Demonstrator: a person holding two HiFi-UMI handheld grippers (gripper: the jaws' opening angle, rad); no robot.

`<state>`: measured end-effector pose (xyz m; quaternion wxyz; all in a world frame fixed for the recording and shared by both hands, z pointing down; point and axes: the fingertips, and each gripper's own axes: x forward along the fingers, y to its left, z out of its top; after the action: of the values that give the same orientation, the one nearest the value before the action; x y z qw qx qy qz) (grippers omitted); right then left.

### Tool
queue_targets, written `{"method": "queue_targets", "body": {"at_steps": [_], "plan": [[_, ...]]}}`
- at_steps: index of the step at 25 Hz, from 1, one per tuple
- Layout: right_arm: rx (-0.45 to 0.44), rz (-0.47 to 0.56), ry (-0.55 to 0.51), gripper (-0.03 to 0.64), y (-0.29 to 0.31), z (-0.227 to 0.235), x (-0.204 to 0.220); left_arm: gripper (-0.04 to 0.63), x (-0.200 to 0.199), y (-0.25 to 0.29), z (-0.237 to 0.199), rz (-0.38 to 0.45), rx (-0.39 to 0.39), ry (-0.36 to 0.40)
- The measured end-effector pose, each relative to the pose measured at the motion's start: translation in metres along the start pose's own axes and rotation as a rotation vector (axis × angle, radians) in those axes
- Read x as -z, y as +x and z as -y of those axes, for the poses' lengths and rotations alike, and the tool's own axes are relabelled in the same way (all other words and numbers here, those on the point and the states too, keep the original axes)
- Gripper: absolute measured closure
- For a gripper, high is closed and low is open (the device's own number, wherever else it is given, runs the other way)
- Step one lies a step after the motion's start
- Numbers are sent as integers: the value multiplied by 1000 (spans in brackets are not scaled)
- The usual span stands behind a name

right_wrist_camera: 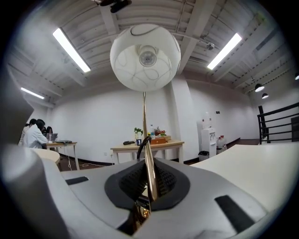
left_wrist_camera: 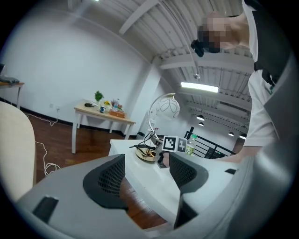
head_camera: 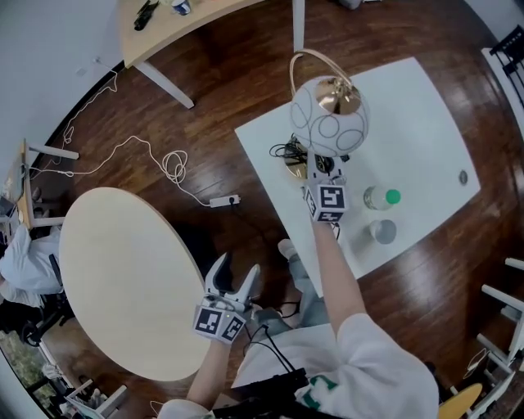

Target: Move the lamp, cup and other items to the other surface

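A lamp with a white globe shade [head_camera: 329, 121] and a thin gold stem stands at the near-left part of the white table [head_camera: 426, 123]. My right gripper [head_camera: 322, 174] is shut on the stem low down, just above the gold base [head_camera: 295, 168]. In the right gripper view the stem [right_wrist_camera: 149, 172] runs up between the pressed pads to the globe [right_wrist_camera: 145, 57]. A green-capped bottle [head_camera: 381, 197] and a cup [head_camera: 382, 232] stand on the same table to the right of my arm. My left gripper [head_camera: 233, 282] is open and holds nothing, next to the round beige table [head_camera: 123, 278].
A power strip [head_camera: 223, 200] and a white cable lie on the wooden floor between the two tables. A wooden table [head_camera: 164, 24] with small items stands at the back left. The left gripper view shows the lamp [left_wrist_camera: 161, 109] and bottle [left_wrist_camera: 190, 144] beyond its jaws.
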<state>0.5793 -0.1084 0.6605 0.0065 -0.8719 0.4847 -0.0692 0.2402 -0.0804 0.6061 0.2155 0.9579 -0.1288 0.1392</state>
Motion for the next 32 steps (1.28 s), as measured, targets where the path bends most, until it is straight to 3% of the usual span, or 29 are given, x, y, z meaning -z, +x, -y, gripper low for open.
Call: {"method": "queue_targets", "body": {"at_steps": [9,11,12,13,20,23,32], "plan": [[58,-8,17,598,-22,4,28,316,10,-45,-8,23,-44,-7],[144,-57,85,450,-33,20,46,316,6,-58,-7,39,-56,-8],[181,-84,120,345,-41,26,56,316,5,-64,-8,50,-60,-9],[200,-98,143,313,-48,27,61,316,4,-71,-9,61,-64,-9],[105,-108,136,313,-115,-40,33,316,-5,-128,-12,129,-99,25],[-9,-110,127,313,-142,-97,12,316,-15,-166,-21,154,-138,56],[-578,-137,13,313,-192,-323,-27,316,-22,-297,-78,326,-415,38]]}}
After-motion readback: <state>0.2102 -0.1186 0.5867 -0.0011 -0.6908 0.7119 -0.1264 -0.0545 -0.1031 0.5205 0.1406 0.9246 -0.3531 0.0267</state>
